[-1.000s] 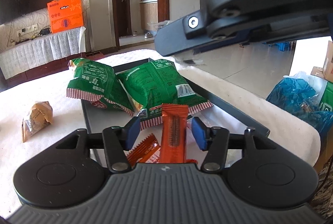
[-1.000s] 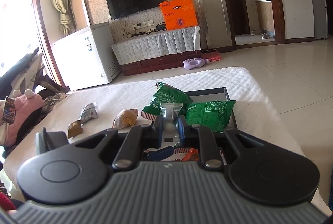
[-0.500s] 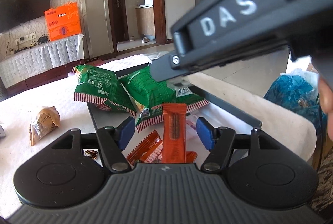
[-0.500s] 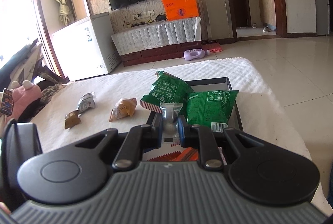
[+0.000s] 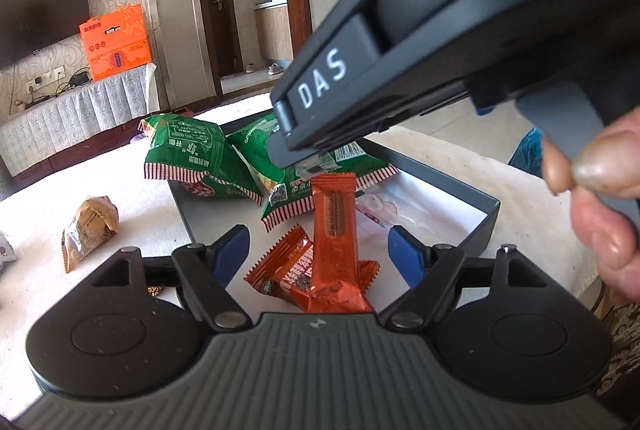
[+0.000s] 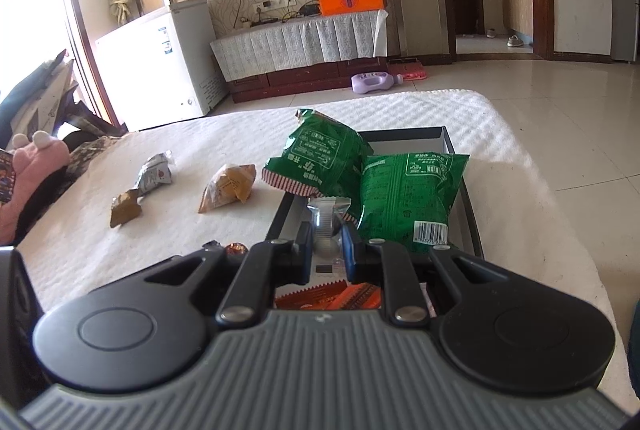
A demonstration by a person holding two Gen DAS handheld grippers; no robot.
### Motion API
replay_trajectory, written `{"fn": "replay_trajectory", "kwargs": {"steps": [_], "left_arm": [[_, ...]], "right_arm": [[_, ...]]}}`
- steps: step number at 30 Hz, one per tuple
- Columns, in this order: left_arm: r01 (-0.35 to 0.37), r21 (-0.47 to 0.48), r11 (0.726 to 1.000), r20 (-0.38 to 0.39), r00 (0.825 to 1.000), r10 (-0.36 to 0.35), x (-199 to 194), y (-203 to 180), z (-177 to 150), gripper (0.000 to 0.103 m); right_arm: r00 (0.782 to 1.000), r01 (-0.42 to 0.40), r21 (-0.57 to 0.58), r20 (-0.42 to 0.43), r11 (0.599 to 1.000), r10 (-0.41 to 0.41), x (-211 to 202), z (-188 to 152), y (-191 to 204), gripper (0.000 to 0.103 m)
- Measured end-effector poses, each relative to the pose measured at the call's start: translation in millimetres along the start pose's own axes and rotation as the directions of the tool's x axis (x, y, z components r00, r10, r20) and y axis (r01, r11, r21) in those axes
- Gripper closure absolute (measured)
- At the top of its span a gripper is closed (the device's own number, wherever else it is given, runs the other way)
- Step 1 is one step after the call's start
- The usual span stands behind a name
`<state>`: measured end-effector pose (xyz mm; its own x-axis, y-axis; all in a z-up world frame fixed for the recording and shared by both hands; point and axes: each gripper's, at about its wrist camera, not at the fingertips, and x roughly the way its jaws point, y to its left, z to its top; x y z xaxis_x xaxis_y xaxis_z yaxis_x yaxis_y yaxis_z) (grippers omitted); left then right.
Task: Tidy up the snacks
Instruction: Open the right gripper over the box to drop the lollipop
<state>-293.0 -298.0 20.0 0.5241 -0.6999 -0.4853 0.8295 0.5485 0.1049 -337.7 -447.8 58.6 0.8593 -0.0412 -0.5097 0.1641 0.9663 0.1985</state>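
Our left gripper [image 5: 318,254] has just been spreading its jaws — the orange foil snack bar [image 5: 334,226] stands between them untouched, dropped near-side into the shallow grey tray [image 5: 476,198]. Our right gripper [image 6: 326,244] stays clamped on a small clear-wrapped sweet [image 6: 326,220], held above the tray, likely next in beside the green crisp bags [image 6: 404,190].

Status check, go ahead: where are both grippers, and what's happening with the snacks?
Left gripper open, jaws just widened, orange bar loose between. Right gripper shut on clear packet over tray. Green bags crowd the tray.
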Motion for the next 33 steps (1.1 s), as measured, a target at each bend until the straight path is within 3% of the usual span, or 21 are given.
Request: {"fn": "replay_trajectory", "kwargs": {"steps": [15,33], "left_arm": [[-0.007,0.005,1.0,0.001,1.0,0.007,-4,3,-5,0.02],[-0.016,0.001,1.0,0.007,1.0,0.016,-7,1,-6,0.02]], "right_arm": [[0.997,0.031,-0.011,-0.071,0.999,-0.032,19,-5,0,0.084],[0.998,0.037,0.034,-0.048,0.999,-0.035,16,-4,-6,0.082]]}}
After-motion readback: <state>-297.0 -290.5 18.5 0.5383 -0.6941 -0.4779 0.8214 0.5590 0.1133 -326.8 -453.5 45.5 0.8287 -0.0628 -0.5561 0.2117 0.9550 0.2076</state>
